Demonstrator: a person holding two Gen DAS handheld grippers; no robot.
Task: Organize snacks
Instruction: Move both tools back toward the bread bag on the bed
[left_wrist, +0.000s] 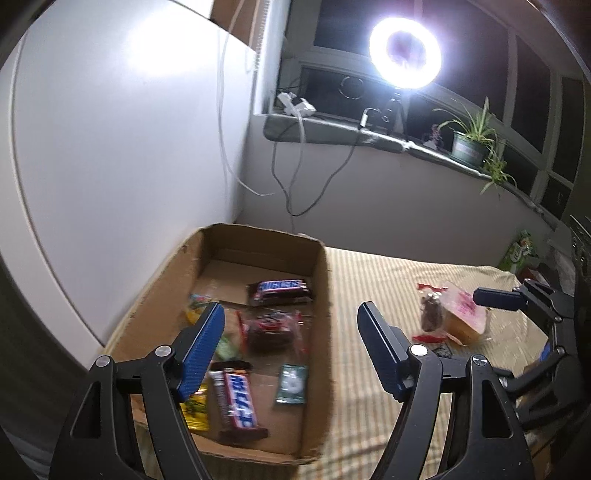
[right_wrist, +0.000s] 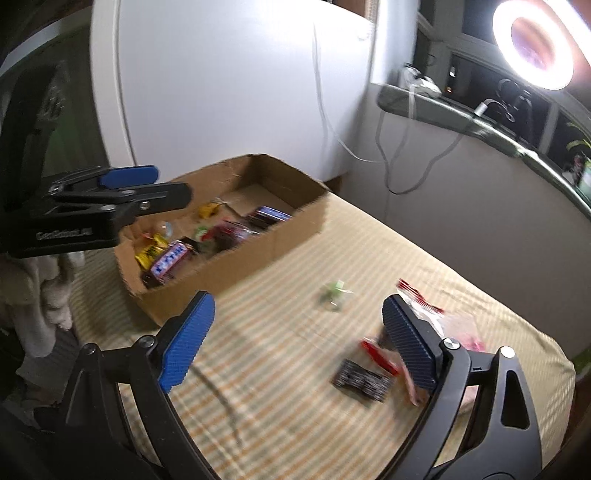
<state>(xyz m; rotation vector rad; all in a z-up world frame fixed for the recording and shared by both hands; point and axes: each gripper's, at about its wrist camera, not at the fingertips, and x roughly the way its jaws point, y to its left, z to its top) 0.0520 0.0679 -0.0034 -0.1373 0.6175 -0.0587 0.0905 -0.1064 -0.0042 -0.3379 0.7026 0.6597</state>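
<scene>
Striped cloth, both grippers angled downward, fingers spread, empty

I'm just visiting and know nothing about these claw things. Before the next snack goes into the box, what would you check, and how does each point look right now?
1. Left claw empty and open: ok, nothing between its fingers.
2. Right claw empty and open: ok, wide apart over the striped cloth.
3. Cardboard box has room: ok, bare floor shows at its far end.
4. Snacks left outside: not ok, a green candy, a dark patterned packet and red-trimmed clear bags lie on the cloth.
5. Picture sharp enough to aim: not ok, both views are blurred.
6. What the clear bags hold: cannot tell.
</scene>
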